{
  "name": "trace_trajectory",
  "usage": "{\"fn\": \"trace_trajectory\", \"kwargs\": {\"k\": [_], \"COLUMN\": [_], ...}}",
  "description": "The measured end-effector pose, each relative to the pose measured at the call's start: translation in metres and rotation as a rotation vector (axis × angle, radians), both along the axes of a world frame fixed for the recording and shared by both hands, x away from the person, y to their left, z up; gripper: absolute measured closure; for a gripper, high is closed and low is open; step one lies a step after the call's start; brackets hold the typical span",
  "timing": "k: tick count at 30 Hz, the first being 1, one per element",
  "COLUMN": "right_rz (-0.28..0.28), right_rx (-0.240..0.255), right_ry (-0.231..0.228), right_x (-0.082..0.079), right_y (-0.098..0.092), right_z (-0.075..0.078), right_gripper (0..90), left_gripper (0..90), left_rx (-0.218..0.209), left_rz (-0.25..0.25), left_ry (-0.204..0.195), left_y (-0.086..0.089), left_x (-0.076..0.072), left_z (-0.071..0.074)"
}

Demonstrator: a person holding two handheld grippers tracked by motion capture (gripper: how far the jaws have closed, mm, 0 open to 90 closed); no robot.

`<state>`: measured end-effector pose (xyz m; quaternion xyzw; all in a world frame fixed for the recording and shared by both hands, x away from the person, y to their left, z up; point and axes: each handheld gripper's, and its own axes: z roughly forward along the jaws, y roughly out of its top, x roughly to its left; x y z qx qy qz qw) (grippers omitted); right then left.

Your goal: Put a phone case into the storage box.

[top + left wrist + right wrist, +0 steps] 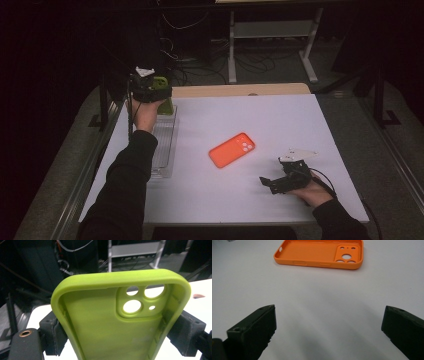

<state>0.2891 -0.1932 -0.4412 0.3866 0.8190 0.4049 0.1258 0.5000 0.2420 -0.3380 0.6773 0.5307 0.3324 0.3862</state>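
A white table (260, 125) spans the middle of the high view. At its left edge lies a clear tray (164, 150), long and narrow. Centre frame, an orange phone case (232, 150) rests flat on the table, hollow side up in the right gripper view (319, 252). In the upper left of the high view, above the tray's far end, the left gripper (150, 90) pinches a green phone case (161, 84) by its long sides, its camera cut-outs uppermost in the left gripper view (120, 322). At lower right, the right gripper (267, 182) sits low over the table, jaws spread wide with nothing between them, near the orange case but apart from it.
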Motion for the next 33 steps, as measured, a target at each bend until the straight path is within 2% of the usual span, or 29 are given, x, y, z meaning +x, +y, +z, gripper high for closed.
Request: {"fn": "trace_trajectory", "kwargs": {"k": [3,6,7,12,14,16,17,18,19,20,21,24,28,33], "right_rz": [0.002,0.003,0.001,0.003,0.003,0.004,0.003,0.003,0.003,0.002,0.002,0.001,0.003,0.002], "right_rx": [0.004,0.006,0.006,0.007,0.007,0.007,0.008,0.006,0.006,0.008,0.008,0.011,0.011,0.011], "right_ry": [0.001,-0.001,-0.004,-0.005,-0.007,-0.006,-0.004,-0.002,-0.002,-0.001,-0.002,-0.004,-0.005,-0.006], "right_x": [0.000,-0.001,-0.001,-0.001,-0.001,-0.001,-0.001,-0.001,-0.001,-0.001,0.000,-0.001,-0.001,-0.001], "right_y": [0.000,0.000,0.000,-0.001,-0.001,-0.001,0.000,0.000,0.000,0.000,-0.001,-0.001,-0.001,-0.001], "right_z": [0.000,0.001,0.001,0.001,0.001,0.001,0.001,0.001,0.001,0.001,0.001,0.001,0.002,0.002], "right_gripper": [0.0,0.0,0.0,0.0,0.0,0.0,0.0,0.0,0.0,0.0,0.0,0.0,0.0,0.0], "left_gripper": [15.2,15.2,15.1,14.9,14.9,14.8,14.7,14.7,14.6,14.6,14.5,14.2,13.8,12.7], "left_rx": [0.028,-0.030,-0.023,-0.041,-0.021,-0.033,-0.007,-0.022,0.000,0.004,-0.010,0.032,0.055,0.051], "left_rz": [0.024,0.049,0.050,0.066,0.062,0.071,0.065,0.068,0.064,0.065,0.070,0.071,0.067,0.091], "left_ry": [0.027,0.024,0.034,0.051,0.063,0.059,0.078,0.076,0.088,0.087,0.076,0.092,0.085,0.083], "left_y": [-0.001,-0.002,-0.002,-0.003,-0.002,-0.004,-0.002,-0.004,-0.003,-0.004,-0.005,-0.005,-0.007,-0.009], "left_x": [0.005,0.009,0.010,0.012,0.012,0.014,0.013,0.014,0.014,0.014,0.015,0.015,0.015,0.017], "left_z": [-0.008,-0.017,-0.019,-0.028,-0.031,-0.035,-0.036,-0.038,-0.039,-0.040,-0.041,-0.041,-0.042,-0.044]}}
